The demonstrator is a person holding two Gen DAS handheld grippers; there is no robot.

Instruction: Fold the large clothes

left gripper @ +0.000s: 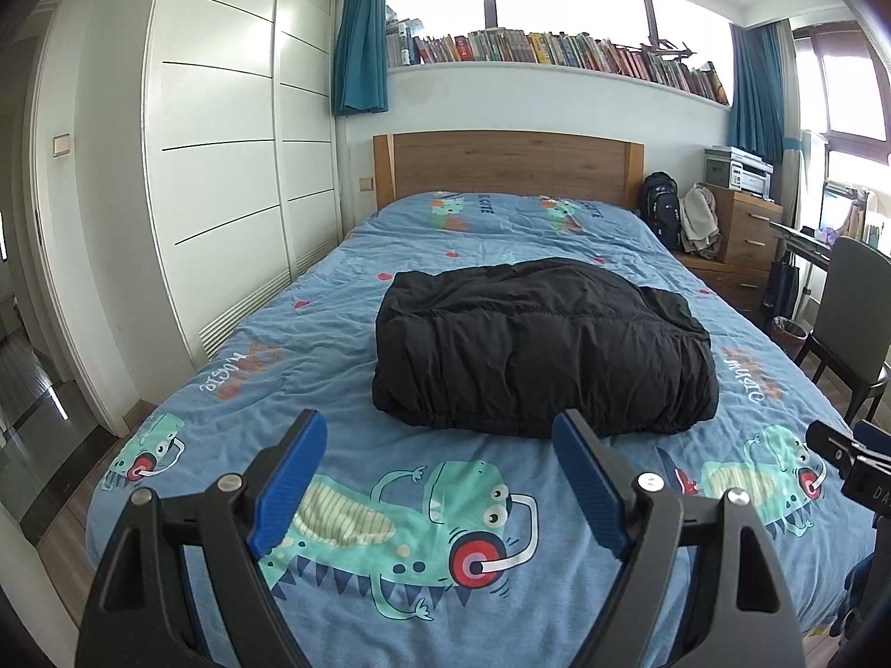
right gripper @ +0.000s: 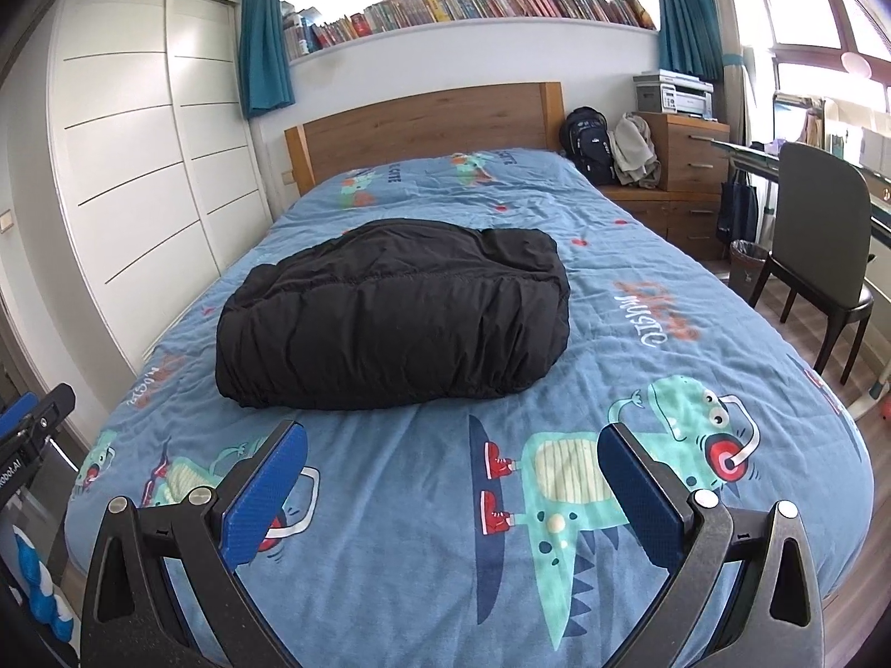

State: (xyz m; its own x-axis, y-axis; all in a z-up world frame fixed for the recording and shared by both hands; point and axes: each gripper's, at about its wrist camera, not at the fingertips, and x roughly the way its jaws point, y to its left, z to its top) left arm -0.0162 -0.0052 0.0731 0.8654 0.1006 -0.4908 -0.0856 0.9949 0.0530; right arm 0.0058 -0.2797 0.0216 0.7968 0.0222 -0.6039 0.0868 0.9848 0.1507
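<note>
A black padded garment [left gripper: 540,345] lies folded into a thick bundle in the middle of the bed [left gripper: 312,334], and it appears left of centre in the right wrist view as the same garment [right gripper: 390,323]. My left gripper [left gripper: 440,434] hovers over the foot of the bed, short of the bundle's near edge, jaws wide open with nothing between the blue pads [left gripper: 292,479]. My right gripper [right gripper: 454,448] is also open and empty, above the dinosaur-print cover [right gripper: 445,501], nearer than the bundle. Each gripper shows at the edge of the other's view.
A wooden headboard [left gripper: 507,164] stands at the far end. White wardrobe doors [left gripper: 223,156] run along the left. On the right are a dresser [right gripper: 682,156] with a printer, a backpack [right gripper: 587,142], a dark chair [right gripper: 818,256], a desk and a small bin [right gripper: 746,264].
</note>
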